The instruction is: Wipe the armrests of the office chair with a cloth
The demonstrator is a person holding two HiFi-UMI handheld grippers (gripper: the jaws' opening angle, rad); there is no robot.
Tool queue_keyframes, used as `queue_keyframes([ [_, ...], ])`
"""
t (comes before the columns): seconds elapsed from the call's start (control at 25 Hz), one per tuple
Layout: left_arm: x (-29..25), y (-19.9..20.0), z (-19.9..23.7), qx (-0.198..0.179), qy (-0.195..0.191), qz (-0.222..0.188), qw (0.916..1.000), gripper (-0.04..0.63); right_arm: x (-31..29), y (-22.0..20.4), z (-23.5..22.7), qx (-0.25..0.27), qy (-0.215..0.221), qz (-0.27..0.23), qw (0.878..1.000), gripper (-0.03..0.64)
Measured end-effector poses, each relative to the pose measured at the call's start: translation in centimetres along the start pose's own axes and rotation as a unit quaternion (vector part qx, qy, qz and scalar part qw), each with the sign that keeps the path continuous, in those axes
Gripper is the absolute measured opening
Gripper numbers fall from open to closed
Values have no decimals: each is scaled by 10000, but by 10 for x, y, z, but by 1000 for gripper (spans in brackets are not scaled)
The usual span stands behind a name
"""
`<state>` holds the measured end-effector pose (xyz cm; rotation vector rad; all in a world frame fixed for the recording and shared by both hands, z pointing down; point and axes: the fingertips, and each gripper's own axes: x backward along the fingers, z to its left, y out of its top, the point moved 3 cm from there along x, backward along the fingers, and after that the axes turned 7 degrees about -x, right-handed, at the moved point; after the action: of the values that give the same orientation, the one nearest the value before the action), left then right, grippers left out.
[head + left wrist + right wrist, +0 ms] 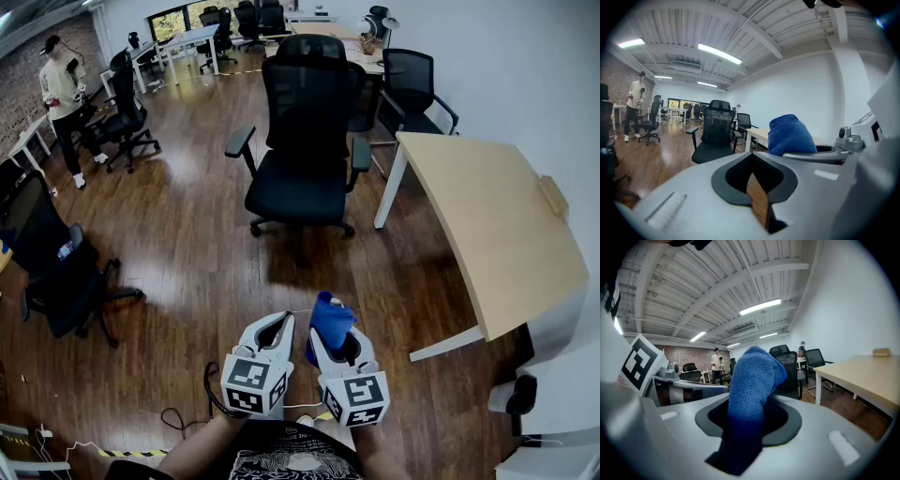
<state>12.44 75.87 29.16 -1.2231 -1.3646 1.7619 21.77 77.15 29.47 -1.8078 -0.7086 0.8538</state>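
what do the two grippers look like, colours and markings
Both the left gripper and right gripper have pale grey moulded shells, with black pads lining each claw. Each carries a white cube with black square markers at its rear. A black cable loops by the left one. The person wears a dark top with a white print.

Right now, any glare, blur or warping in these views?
Head view: fisheye bows the desk edge, window glare on the floor. Left gripper view: dark round vignette, ceiling lights blown out. Right gripper view: cloth sharp on top, shadowed and soft below.
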Motion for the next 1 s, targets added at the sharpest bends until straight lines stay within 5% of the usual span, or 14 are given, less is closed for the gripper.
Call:
queue_keyframes([
  [1.0, -320, 111, 264, 74, -607, 114, 9981, 5, -383, 139, -125, -76, -613, 173, 9979, 147],
])
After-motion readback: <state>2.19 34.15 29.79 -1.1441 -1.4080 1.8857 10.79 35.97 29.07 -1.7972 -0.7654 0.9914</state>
